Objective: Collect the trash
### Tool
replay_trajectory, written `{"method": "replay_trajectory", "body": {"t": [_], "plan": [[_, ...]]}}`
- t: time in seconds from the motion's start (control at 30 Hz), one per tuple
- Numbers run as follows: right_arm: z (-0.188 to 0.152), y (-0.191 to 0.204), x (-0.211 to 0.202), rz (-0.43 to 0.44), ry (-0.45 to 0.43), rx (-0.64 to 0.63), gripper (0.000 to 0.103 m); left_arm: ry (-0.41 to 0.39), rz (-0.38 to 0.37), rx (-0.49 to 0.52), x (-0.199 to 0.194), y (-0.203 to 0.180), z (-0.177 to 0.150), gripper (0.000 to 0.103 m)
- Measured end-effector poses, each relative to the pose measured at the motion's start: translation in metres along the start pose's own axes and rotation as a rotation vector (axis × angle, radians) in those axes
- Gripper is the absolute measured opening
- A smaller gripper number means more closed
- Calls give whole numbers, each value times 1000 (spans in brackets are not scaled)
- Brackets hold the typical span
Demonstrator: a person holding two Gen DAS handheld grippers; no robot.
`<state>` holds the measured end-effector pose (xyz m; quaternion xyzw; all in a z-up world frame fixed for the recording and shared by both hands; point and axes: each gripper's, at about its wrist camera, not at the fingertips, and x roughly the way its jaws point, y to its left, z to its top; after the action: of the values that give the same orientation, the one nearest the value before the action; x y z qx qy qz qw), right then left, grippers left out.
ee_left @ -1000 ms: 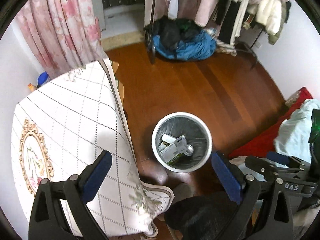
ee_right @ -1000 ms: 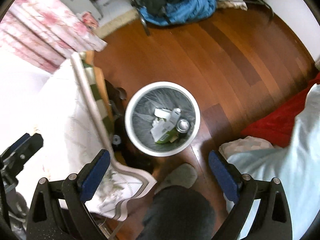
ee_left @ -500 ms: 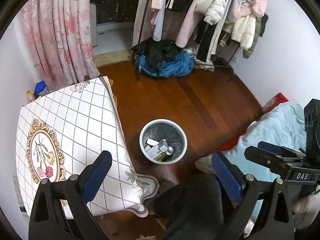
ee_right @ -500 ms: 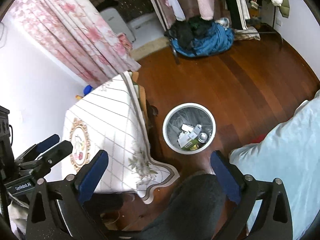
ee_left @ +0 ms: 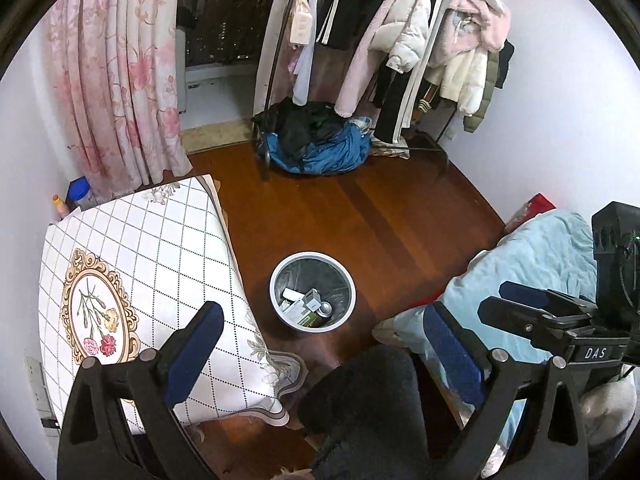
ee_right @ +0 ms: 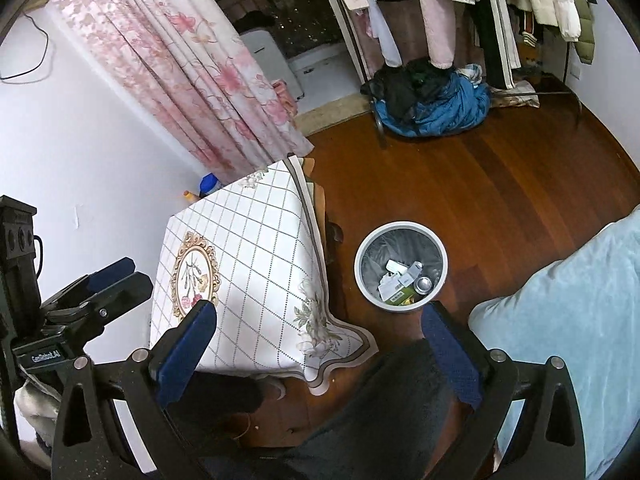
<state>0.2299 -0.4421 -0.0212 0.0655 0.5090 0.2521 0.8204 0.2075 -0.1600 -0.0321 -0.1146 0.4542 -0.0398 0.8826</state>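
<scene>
A white round trash bin (ee_left: 280, 284) with a dark liner stands on the wooden floor; it also shows in the right wrist view (ee_right: 362, 276). In it lie a green-and-white carton (ee_left: 298, 312), white packets and a can (ee_right: 423, 284). My left gripper (ee_left: 324, 344) is open and empty, held high above the floor near the bin. My right gripper (ee_right: 318, 340) is open and empty, also high above the floor. Each gripper shows at the edge of the other's view.
A small table with a white checked cloth (ee_left: 132, 280) stands left of the bin. A bed with a light blue cover (ee_left: 532, 272) is on the right. A clothes rack (ee_left: 400, 40) and a blue clothes pile (ee_left: 320, 148) stand at the back. Pink curtains (ee_left: 112, 72) hang at the left.
Both grippers have risen well above the bin and pulled back, so the bin looks smaller and more of the room shows. Both stay open and empty.
</scene>
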Motion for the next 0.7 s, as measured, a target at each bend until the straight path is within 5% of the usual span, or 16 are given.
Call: {"method": "replay_trajectory", "body": {"t": [0.7], "plan": [[3, 8, -9, 2, -4, -8, 103, 1, -12, 4, -2, -9, -3, 103]]}}
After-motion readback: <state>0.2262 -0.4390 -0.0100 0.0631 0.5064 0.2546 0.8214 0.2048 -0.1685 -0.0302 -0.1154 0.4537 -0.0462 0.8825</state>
